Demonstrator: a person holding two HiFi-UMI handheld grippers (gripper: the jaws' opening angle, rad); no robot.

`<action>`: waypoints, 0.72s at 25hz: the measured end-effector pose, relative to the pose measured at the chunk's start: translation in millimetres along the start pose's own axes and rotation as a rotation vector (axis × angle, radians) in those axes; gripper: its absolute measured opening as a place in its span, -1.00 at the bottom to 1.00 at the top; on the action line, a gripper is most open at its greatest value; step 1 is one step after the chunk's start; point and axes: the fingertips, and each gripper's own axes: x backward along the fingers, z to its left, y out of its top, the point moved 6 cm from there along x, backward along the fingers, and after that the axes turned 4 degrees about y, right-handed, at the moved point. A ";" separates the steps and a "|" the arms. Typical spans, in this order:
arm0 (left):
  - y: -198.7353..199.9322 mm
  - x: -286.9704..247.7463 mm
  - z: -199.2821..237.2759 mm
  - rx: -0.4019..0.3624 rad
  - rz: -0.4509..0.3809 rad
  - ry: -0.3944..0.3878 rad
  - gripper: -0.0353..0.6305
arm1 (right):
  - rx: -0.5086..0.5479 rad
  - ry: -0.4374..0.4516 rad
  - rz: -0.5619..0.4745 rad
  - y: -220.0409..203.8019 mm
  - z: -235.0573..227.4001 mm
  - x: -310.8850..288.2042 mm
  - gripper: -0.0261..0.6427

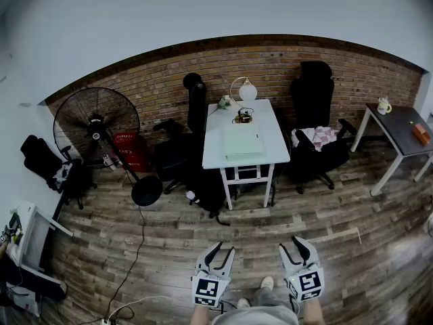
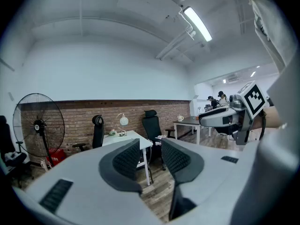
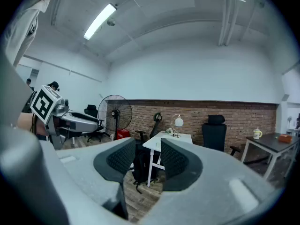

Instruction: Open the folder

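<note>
Both pairs of jaws stand apart, empty: left gripper (image 2: 150, 146), right gripper (image 3: 144, 146). The folder (image 1: 244, 143) lies flat on the table (image 1: 272, 128), well ahead. Best walk close first, then catch only the cover's free edge, steadying the rest.

The left gripper (image 2: 150, 146) is pointing, jaws apart and empty, toward a white table (image 2: 125, 138); the right gripper (image 2: 225, 117) is hovering alongside.

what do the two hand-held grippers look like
The left hand-held gripper and right hand-held gripper match: light grey bodies, two curved jaws lined with black textured pads, and a cube of black-and-white square markers at the back.
</note>
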 end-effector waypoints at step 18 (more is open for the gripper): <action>-1.1 -32.2 29.0 -0.030 -0.013 0.003 -0.67 | -0.012 0.002 0.014 -1.6 -1.6 -47.0 -0.41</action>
